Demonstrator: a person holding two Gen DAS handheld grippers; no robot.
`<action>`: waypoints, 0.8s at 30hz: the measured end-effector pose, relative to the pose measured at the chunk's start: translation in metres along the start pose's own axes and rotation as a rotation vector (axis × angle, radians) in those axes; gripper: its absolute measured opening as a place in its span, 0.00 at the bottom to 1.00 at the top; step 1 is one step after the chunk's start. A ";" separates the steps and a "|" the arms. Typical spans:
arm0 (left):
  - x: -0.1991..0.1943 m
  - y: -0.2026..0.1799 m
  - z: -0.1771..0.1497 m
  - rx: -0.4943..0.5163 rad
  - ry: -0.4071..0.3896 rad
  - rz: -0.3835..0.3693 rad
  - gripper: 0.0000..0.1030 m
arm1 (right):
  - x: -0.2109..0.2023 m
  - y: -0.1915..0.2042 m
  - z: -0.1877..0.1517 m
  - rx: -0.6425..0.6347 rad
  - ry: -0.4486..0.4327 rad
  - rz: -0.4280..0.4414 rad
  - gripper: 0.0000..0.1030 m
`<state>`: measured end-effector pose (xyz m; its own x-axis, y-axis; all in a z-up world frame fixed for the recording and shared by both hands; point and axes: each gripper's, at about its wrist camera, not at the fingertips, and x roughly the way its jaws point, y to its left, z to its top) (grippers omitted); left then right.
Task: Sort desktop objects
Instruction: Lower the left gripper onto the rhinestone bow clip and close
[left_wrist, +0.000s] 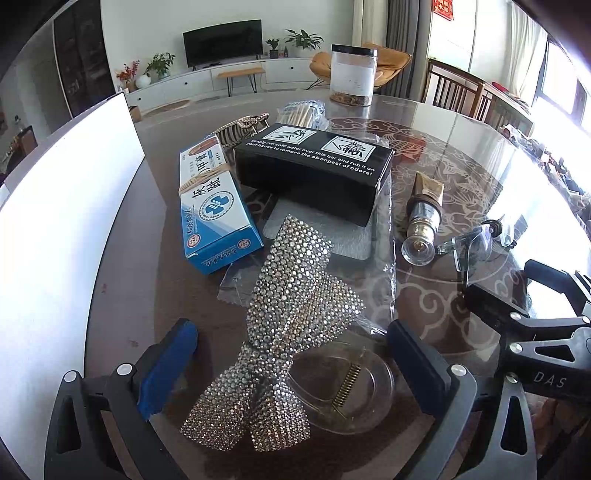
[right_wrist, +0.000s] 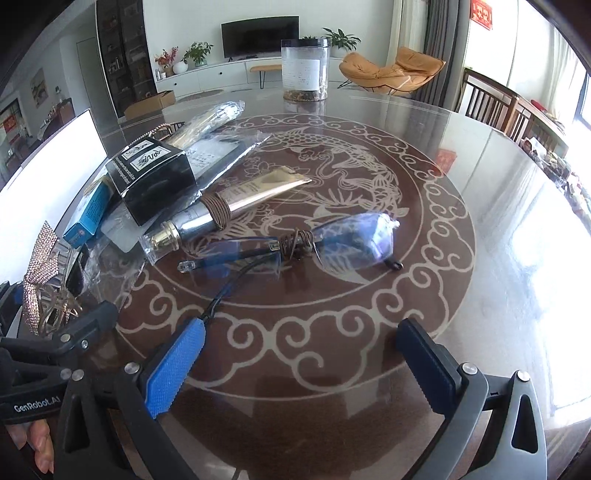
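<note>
Since the clutter sits bunched at the counter's (right_wrist: 461, 229) left, I keep my left hand-held gripper (left_wrist: 291, 362) spread around the rhinestone bow clip (left_wrist: 291, 325), apparently ready to pinch it, while my right hand-held gripper (right_wrist: 303, 354) hovers spread and empty short of the glasses (right_wrist: 295, 243).

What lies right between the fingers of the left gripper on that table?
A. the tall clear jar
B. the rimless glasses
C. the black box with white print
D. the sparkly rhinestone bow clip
D: in the left wrist view the rhinestone bow clip sits between the open fingers of the left gripper, while the glasses, black box and jar lie farther off.
</note>
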<state>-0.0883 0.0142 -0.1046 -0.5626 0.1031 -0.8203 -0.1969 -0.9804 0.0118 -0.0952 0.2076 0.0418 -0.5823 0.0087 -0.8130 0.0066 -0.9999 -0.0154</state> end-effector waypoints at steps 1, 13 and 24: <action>0.000 0.000 0.000 0.000 0.000 0.000 1.00 | 0.003 0.000 0.004 -0.009 0.000 0.006 1.00; -0.001 0.000 0.001 -0.003 -0.003 0.001 1.00 | 0.013 0.002 0.014 -0.031 0.001 0.023 1.00; -0.001 0.000 0.000 -0.003 -0.003 0.001 1.00 | 0.012 0.002 0.014 -0.030 0.001 0.023 1.00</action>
<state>-0.0881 0.0138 -0.1039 -0.5652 0.1031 -0.8185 -0.1942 -0.9809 0.0105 -0.1139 0.2052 0.0398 -0.5811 -0.0143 -0.8137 0.0446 -0.9989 -0.0143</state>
